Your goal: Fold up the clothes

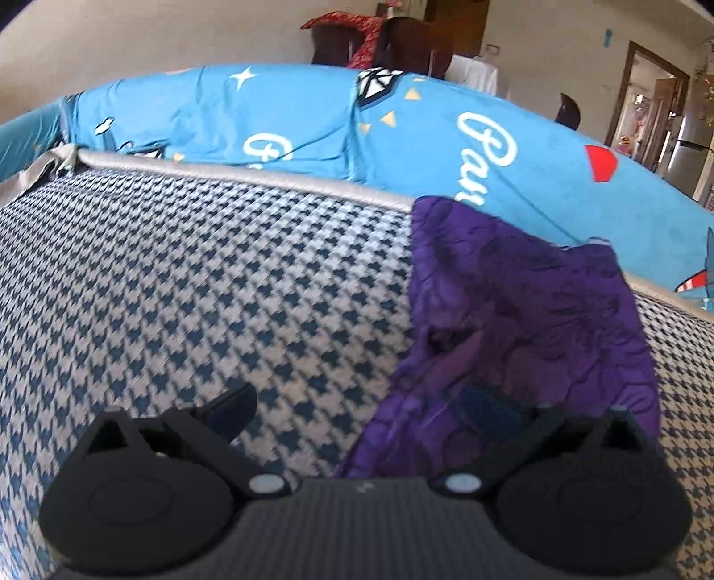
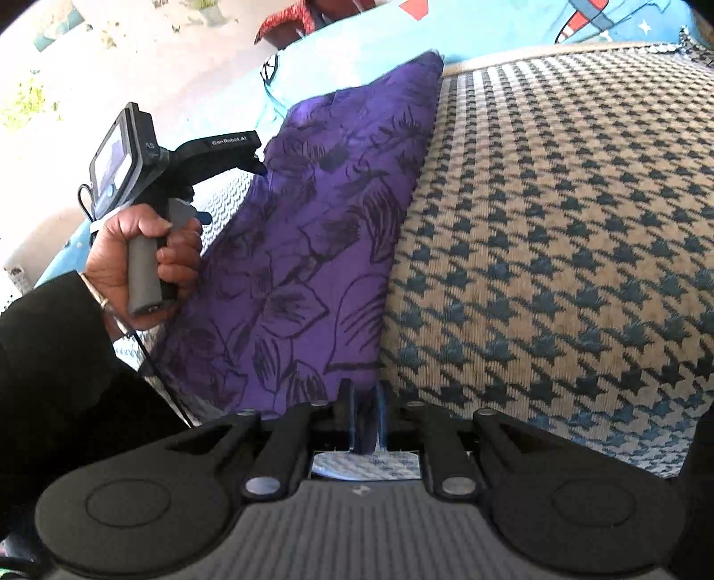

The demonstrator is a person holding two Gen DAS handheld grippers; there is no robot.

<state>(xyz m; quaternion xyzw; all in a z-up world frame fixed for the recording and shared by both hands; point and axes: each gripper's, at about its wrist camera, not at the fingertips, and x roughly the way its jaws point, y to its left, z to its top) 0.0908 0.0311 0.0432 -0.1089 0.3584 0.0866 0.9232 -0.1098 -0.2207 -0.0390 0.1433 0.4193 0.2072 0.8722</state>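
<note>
A purple garment (image 1: 526, 285) with a dark floral print lies folded into a long strip on the houndstooth bed cover (image 1: 201, 276). My left gripper (image 1: 361, 401) stands wide open at the strip's near left edge. Its left finger (image 1: 232, 406) rests over the bare cover, and its right one is half hidden in the purple cloth. In the right wrist view the same garment (image 2: 321, 232) runs away from me, with my right gripper (image 2: 362, 412) nearly closed on its near corner. A hand (image 2: 134, 250) holds the left gripper (image 2: 232, 192) at the strip's far left edge.
A bright blue printed sheet (image 1: 312, 120) lies bunched beyond the cover's piped edge (image 1: 267, 171). Dark chairs with red cloth (image 1: 379, 40) stand behind it, and a doorway (image 1: 647, 107) is at the right. A dark sleeve (image 2: 53, 366) fills the right wrist view's lower left.
</note>
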